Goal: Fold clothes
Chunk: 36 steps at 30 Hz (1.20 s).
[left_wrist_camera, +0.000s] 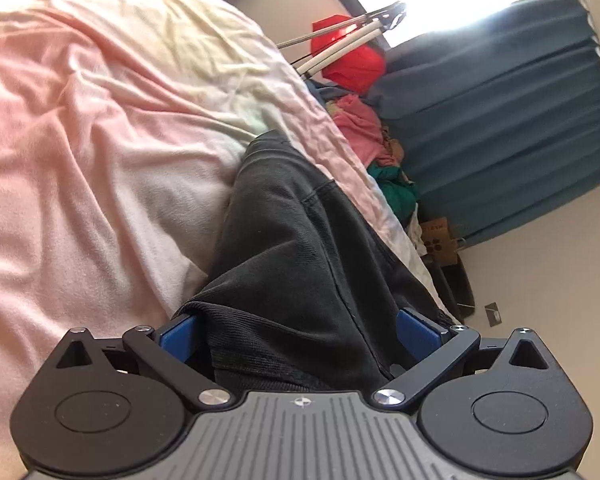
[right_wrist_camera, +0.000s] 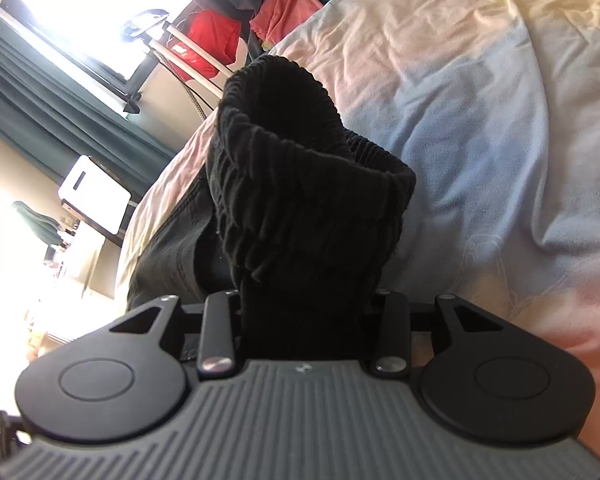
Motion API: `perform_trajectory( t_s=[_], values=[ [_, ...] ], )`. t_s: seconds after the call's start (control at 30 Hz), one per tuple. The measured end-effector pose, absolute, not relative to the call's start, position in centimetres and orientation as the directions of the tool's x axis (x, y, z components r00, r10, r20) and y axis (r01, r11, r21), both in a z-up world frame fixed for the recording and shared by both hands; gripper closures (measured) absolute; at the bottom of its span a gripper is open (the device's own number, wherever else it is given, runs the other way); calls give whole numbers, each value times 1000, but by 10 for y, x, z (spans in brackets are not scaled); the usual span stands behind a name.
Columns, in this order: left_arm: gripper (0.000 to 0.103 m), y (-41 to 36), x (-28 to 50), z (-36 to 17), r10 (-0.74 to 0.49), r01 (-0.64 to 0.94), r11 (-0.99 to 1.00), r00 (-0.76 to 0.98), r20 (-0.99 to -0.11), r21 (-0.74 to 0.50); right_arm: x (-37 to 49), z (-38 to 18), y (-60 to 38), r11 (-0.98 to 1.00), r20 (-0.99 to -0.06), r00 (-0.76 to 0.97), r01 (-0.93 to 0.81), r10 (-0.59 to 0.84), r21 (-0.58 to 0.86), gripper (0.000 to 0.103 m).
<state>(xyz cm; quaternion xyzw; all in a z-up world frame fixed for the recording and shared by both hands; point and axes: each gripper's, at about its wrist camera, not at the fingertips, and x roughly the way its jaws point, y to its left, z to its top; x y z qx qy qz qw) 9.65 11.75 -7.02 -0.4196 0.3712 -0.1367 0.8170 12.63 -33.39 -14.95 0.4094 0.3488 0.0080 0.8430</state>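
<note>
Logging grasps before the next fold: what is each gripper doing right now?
Left gripper: open, black garment lying between its fingers.
Right gripper: shut on the garment's ribbed waistband.

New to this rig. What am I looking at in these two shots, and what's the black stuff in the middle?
There is no robot arm: a person holds a two-finger gripper in each hand, and a fisheye camera on each one looks forward along its fingers. One picture is from the left gripper, the other from the right gripper. The black stuff is a dark garment lying on a bed with a pastel sheet. The left jaws stand wide, with the cloth between the blue fingers. The right jaws stand close together on the garment's ribbed waistband. More clothes are piled by the curtain.
</note>
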Motion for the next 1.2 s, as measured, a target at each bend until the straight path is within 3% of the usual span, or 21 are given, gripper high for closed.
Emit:
perform_trajectory(
  t_s=[0.3,0.5,0.63,0.83,0.87,0.93,1.03,1.2],
  values=[
    [4,129,95,-59,-566,-68,606,663,-490,-793,129,-148,-331,678,-590,759,281,276,679,62],
    [1,130,74,-27,-503,36,660,763,-406,-750,128,-148,-329,678,-590,762,287,267,677,62],
    [0,123,105,-37,-462,-6,727,735,-496,-686,129,-148,-328,688,-590,765,283,259,668,62],
    [3,109,139,-84,-515,-37,738,615,-597,-674,129,-150,-329,684,-583,770,279,259,674,62],
    [5,109,141,-88,-525,-36,730,610,-594,-683,130,-150,-328,688,-582,771,276,257,671,62],
    [22,111,142,-91,-548,-34,707,606,-577,-707,130,-148,-326,698,-578,776,268,252,664,62],
    [36,109,138,-85,-547,-8,710,624,-558,-704,129,-142,-325,704,-561,790,250,249,665,63],
    [51,104,129,-69,-541,53,732,651,-532,-679,125,-126,-330,685,-506,821,210,265,698,68]
  ],
)
